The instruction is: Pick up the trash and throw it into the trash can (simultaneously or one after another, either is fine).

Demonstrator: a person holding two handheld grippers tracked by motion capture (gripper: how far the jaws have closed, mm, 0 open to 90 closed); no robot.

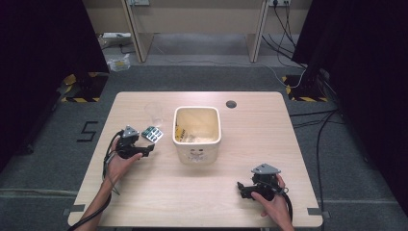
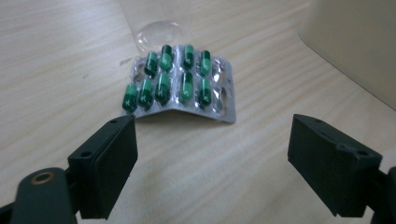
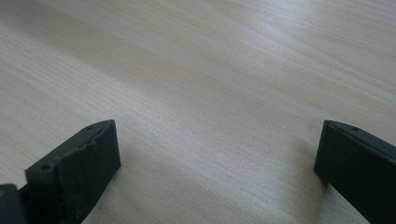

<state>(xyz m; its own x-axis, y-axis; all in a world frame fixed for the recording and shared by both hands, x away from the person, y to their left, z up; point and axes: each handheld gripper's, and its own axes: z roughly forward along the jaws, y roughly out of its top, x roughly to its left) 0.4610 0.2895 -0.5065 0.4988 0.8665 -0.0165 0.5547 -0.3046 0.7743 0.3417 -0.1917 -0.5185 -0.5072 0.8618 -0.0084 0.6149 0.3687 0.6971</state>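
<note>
My left tongs [image 2: 212, 163] stand wide apart and empty, low over the counter [image 1: 159, 192], aimed at the pill strip [image 2: 180, 84] lying flat just ahead of them. In the high view the strip [image 1: 154, 134] sits between the clear cup [image 1: 154, 113] and the bin [image 1: 197, 133], near both. I judge the step in hand is picking it up, probably for the bin. The strip is thin and bowed, its near edge lifted a little off the wood, so I would ease forward and low, slide one jaw under that raised edge, and close across the foil rather than on the capsules. The cup stands right behind it; I must not push the strip into it. My right tongs [image 1: 248, 188] rest open and empty near the counter's front right, well apart from everything.
</note>
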